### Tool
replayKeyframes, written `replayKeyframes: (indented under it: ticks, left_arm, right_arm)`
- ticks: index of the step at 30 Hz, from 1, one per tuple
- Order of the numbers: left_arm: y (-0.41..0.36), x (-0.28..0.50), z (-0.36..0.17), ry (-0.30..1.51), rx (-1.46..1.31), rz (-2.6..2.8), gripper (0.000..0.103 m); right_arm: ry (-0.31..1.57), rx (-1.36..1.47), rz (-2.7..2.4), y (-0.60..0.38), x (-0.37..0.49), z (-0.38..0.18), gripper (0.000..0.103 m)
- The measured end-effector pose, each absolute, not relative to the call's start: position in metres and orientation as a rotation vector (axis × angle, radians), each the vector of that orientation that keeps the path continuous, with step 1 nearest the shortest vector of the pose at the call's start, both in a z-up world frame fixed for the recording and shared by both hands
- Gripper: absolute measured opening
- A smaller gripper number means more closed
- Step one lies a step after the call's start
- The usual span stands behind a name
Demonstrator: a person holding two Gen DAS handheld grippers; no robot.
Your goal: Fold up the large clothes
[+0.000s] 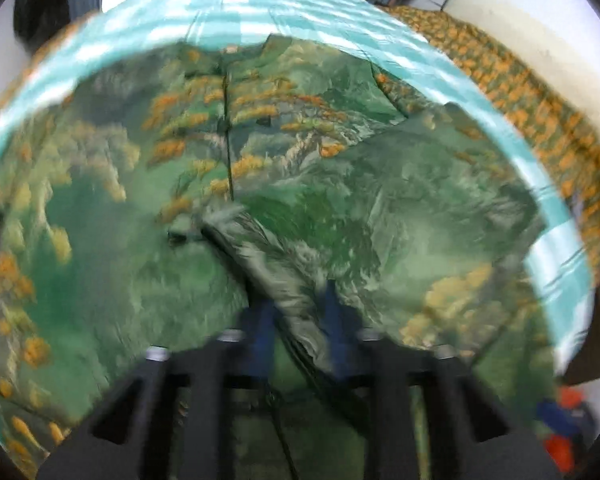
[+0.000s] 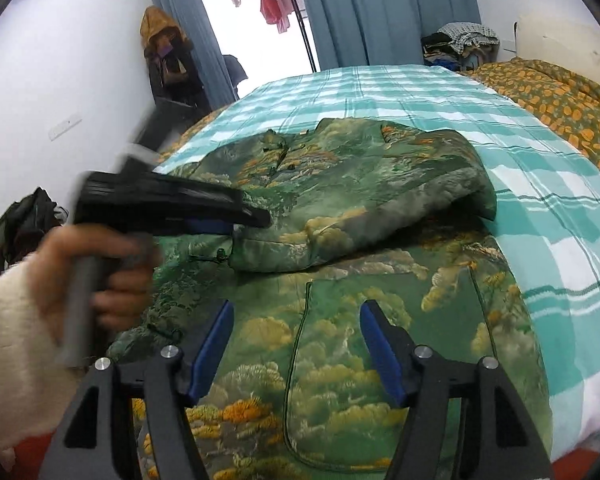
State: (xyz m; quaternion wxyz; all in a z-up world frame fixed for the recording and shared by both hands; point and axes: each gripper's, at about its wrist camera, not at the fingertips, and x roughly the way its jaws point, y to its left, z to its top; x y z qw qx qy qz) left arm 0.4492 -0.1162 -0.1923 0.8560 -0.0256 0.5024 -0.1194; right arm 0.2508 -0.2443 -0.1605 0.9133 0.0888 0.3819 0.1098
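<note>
Room: bedroom with blue curtains (image 2: 339, 8), white walls, and a bed (image 2: 539, 208) under a teal checked sheet; an orange-flowered quilt (image 2: 559, 96) lies along its far side.
Garment: a large padded jacket (image 2: 339, 320) printed in greens and yellows lies spread across the sheet, near the bed's front edge, with one sleeve (image 2: 359, 216) already folded over the body.
Left claw (image 1: 300, 312): blurred in its own view, but its blue pads look drawn together on a ridge of the jacket's cloth, so I judge it is gripping a fold near the middle.
Left hand (image 2: 108, 280): seen from the right wrist, wrapped round the grey handle, cream sleeve at the wrist.
Right claw (image 2: 296, 336): pads stand apart with nothing between them, hovering over the jacket's lower front.
Handling: likely quilted, so soft but bulky and springy; folds may puff back up, and the smooth shell may slide.
Where to hold: probably a hem or seam edge, pinching both layers.
</note>
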Motion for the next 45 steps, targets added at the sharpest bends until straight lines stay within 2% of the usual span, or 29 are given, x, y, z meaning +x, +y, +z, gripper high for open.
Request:
replayKeyframes:
  ticks: [5, 10, 14, 20, 21, 24, 27, 29, 36, 41, 45]
  left_arm:
    - [-0.109, 0.446, -0.154, 0.974, -0.062, -0.289, 0.007]
    - [-0.085, 0.481, -0.126, 0.905, -0.016, -0.268, 0.007]
    - [-0.051, 0.515, -0.136, 0.915, -0.049, -0.211, 0.007]
    - [-0.031, 0.523, -0.175, 0.957, -0.086, -0.175, 0.007]
    - [-0.031, 0.523, -0.182, 0.965, -0.084, -0.175, 0.008]
    - [-0.031, 0.520, -0.198, 0.981, -0.087, -0.169, 0.009]
    - [-0.028, 0.519, -0.213, 0.990, -0.102, -0.167, 0.010]
    - [-0.029, 0.520, -0.218, 0.988, -0.101, -0.171, 0.011]
    - [-0.026, 0.516, -0.228, 0.962, -0.120, -0.189, 0.012]
    - [-0.023, 0.514, -0.229, 0.953, -0.138, -0.195, 0.012]
    - [-0.024, 0.509, -0.230, 0.936, -0.128, -0.190, 0.013]
  right_arm:
    - [0.764, 0.207, 0.222, -0.256, 0.252, -0.156, 0.067]
    - [0.747, 0.245, 0.189, -0.290, 0.276, -0.145, 0.067]
    - [0.748, 0.221, 0.107, -0.329, 0.321, -0.138, 0.067]
    - [0.769, 0.216, 0.022, -0.375, 0.398, -0.135, 0.052]
    - [0.777, 0.194, 0.029, -0.373, 0.411, -0.138, 0.052]
    - [0.804, 0.145, 0.090, -0.360, 0.439, -0.159, 0.051]
    - [1.014, 0.161, 0.110, -0.353, 0.468, -0.218, 0.051]
    - [1.056, 0.170, 0.105, -0.354, 0.472, -0.238, 0.051]
    - [1.171, 0.086, 0.128, -0.346, 0.498, -0.215, 0.051]
    - [1.008, 0.147, 0.089, -0.357, 0.535, -0.172, 0.051]
    - [1.051, 0.186, 0.048, -0.357, 0.576, -0.204, 0.050]
